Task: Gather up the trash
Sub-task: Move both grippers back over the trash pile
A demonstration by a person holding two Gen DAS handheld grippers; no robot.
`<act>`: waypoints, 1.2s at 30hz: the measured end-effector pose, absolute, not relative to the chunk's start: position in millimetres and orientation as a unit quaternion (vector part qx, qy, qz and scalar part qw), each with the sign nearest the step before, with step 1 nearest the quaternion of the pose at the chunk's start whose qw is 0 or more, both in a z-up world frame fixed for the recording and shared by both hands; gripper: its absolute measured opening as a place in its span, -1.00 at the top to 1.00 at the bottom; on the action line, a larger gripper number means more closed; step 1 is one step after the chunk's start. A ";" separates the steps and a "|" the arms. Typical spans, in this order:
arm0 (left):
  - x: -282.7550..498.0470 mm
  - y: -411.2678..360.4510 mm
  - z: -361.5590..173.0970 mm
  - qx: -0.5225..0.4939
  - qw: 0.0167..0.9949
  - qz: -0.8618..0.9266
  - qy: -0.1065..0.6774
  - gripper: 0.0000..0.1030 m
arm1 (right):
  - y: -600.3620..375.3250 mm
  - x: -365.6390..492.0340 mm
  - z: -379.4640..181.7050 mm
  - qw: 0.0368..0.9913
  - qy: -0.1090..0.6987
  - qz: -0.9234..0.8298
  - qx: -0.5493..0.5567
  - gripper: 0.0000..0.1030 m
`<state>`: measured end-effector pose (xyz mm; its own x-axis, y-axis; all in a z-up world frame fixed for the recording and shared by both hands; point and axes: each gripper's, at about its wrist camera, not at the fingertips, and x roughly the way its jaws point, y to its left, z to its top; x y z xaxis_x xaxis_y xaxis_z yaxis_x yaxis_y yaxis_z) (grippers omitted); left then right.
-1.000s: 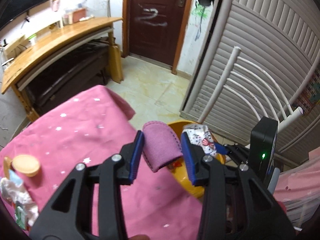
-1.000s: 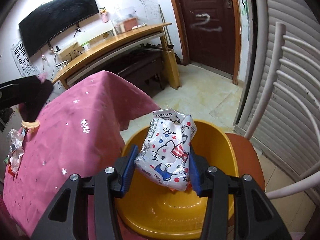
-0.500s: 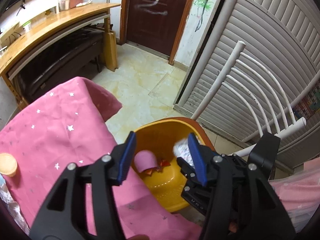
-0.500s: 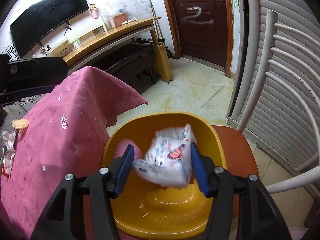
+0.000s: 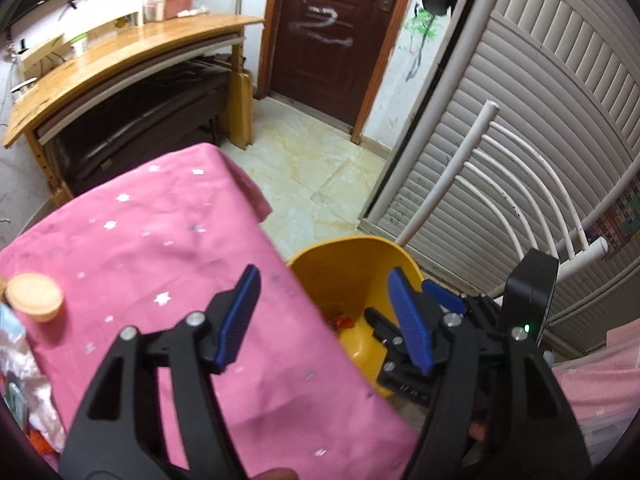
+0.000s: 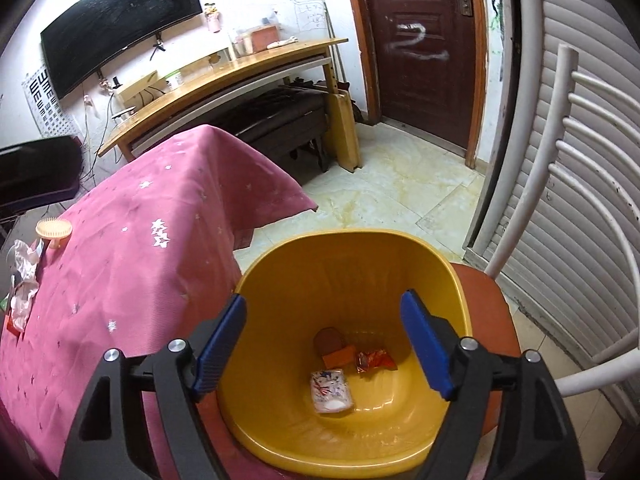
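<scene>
A yellow bin [image 6: 304,256] stands on a brown chair seat beside the pink-clothed table [image 6: 132,240]. Inside it lie a white patterned tissue pack [image 6: 331,391], an orange wrapper [image 6: 374,360] and a dark pink pouch [image 6: 328,340]. My right gripper [image 6: 324,344] is open and empty above the bin. My left gripper [image 5: 326,320] is open and empty over the table edge by the bin [image 5: 352,256]. Crumpled wrappers [image 6: 24,280] lie at the table's left end.
A round tan brush [image 5: 35,298] lies on the table near the wrappers [image 5: 24,364]. A white chair back [image 6: 560,184] rises right of the bin. A wooden desk [image 5: 120,56], a brown door [image 6: 420,48] and a slatted shutter [image 5: 540,120] stand around the tiled floor.
Both grippers opened. The pink pouch dropped from the left one and the tissue pack from the right one into the yellow bin. The left gripper moved back over the table.
</scene>
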<state>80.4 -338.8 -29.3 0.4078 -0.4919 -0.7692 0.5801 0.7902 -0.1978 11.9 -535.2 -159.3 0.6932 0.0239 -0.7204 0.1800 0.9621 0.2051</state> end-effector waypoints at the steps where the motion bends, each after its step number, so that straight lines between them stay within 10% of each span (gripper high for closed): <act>1: 77.0 -327.2 -26.8 0.046 0.842 -0.317 0.434 -0.43 | -533.9 11.1 -158.6 0.912 0.388 -0.042 0.128 -0.43; 7: 62.2 -276.4 -19.9 0.054 0.878 -0.272 0.390 -0.72 | -512.6 11.0 -149.1 0.920 0.378 -0.033 0.101 -0.44; 36: 59.2 -72.2 -14.0 -0.011 0.924 -0.108 0.368 -0.80 | -364.5 21.0 -76.9 0.947 0.314 0.064 0.001 -0.60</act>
<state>59.2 -72.2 -14.0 0.7066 -0.2069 -0.6767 0.1910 0.9766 -0.0992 21.0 -364.5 -76.9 0.7953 0.1211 -0.5940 -0.1203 0.9919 0.0411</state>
